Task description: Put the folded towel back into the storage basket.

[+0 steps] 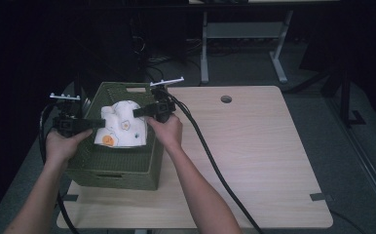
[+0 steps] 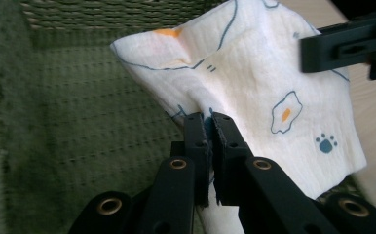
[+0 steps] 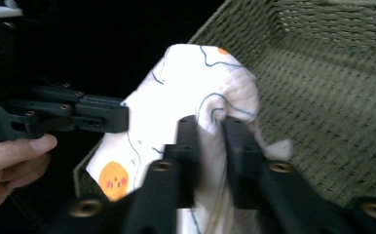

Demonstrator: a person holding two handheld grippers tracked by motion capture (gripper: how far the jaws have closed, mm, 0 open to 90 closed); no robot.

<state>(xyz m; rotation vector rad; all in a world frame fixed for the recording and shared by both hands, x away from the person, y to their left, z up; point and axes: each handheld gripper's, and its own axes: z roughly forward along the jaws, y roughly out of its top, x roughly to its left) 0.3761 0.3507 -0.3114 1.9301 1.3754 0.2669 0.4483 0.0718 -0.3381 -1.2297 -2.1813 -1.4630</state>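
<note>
The cloth (image 1: 120, 127), white with printed fried eggs, paw marks and an orange face, sits bunched in the green woven basket (image 1: 109, 173) at the left side of the table (image 1: 259, 161), lifted partly above the rim.

The left gripper (image 2: 209, 127) has its jaws pressed almost together on a fold at the cloth's left edge; the fabric is pinched flat between them and hangs free on either side. The right gripper (image 3: 209, 130) holds the opposite side with its jaws a little apart, a thicker gathered bunch of cloth filling the gap. In the high view the left gripper (image 1: 98, 123) reaches in over the basket's left wall and the right gripper (image 1: 138, 113) over its right wall, each held in a hand (image 1: 168, 130) at the rim.

Judging by the way it drapes and puckers, the cloth is light, soft and limp, with no stiffness of its own; it should sag wherever it is unsupported. It looks neither fragile nor slippery, as the textured weave gives the jaws purchase. Edges or corners seem the best places to hold, well apart, so it can be spread or lifted without bunching.
</note>
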